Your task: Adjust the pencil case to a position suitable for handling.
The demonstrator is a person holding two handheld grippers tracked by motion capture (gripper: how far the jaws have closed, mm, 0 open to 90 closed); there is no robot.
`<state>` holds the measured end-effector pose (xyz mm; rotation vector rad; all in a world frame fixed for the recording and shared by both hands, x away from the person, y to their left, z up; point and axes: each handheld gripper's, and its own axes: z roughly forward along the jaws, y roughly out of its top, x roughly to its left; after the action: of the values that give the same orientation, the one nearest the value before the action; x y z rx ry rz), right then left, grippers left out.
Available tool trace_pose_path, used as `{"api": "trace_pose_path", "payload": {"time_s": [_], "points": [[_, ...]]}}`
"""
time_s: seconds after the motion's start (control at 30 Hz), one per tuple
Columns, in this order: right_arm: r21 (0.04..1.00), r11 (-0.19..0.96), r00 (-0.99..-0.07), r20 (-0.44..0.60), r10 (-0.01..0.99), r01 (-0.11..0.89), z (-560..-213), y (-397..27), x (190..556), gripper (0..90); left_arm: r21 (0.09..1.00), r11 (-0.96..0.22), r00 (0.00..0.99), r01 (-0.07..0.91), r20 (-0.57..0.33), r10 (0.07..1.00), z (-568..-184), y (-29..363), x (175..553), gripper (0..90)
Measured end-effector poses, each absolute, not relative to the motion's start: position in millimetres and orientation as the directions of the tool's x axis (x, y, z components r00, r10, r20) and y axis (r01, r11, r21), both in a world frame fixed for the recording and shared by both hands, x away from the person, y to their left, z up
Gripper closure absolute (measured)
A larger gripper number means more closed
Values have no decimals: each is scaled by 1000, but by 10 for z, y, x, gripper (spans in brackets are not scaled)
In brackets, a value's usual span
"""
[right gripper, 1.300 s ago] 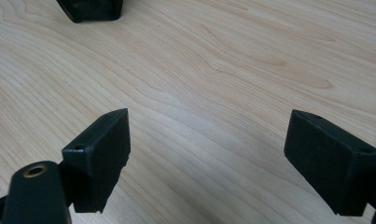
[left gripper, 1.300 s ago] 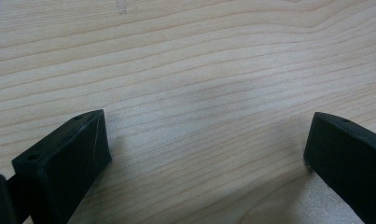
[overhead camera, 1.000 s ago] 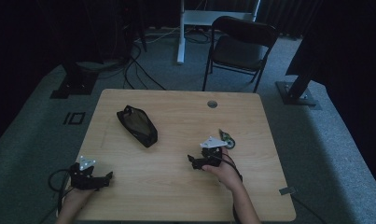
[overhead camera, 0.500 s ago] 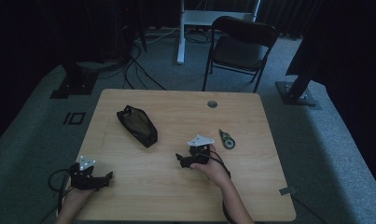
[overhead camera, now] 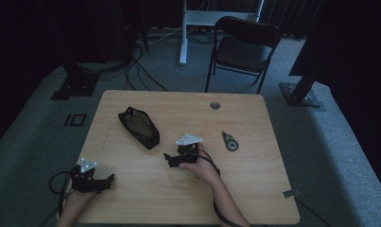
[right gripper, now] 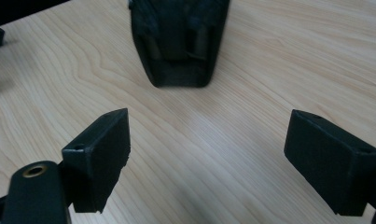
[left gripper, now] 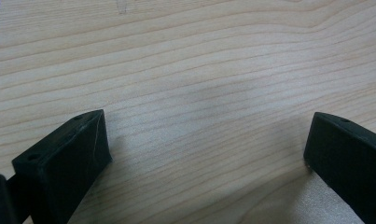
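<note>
A black soft pouch (overhead camera: 138, 126) lies on the wooden table (overhead camera: 254, 189), left of centre; in the right gripper view the pouch (right gripper: 178, 37) sits straight ahead, its narrow end toward me. My right gripper (overhead camera: 170, 160) rests near the table's middle, pointing left at the pouch, a short gap away. It stands open (right gripper: 209, 158) with bare wood between the jaws. My left gripper (overhead camera: 107, 179) is at the front left corner, also open (left gripper: 206, 154) over bare wood.
A small round green-and-black tool (overhead camera: 229, 141) lies to the right of my right hand. A cable hole (overhead camera: 215, 105) is near the table's far edge. A dark folding chair (overhead camera: 245, 47) stands beyond the table, with stands and cables on the floor.
My right gripper has moved left across the table, away from the small round tool and toward the pouch. The left gripper has stayed put.
</note>
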<state>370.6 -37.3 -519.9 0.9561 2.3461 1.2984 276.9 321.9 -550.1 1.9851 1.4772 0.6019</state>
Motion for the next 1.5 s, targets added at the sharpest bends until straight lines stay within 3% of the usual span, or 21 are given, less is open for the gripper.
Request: {"api": "trace_pose_path", "payload": {"time_s": [0.4,0.6,0.77,0.97,1.5], "points": [[844,375,-758,55,650,383,-5142,-49,3781,164,687,-213,283,694,12,959,-5501,3219,2769,2],[853,366,-754,48,655,372,-5116,57,3826,265,686,-215,285,695,12,958,-5500,3219,2769,2],[860,359,-736,29,676,364,-5087,133,3863,469,686,-216,286,694,12,958,-5500,3218,2769,2],[846,363,-730,43,682,389,-5112,197,3917,492,686,-216,286,694,12,958,-5500,3218,2769,2],[821,400,-732,31,681,407,-5170,281,4023,655,686,-216,286,694,12,958,-5500,3218,2768,2]]}}
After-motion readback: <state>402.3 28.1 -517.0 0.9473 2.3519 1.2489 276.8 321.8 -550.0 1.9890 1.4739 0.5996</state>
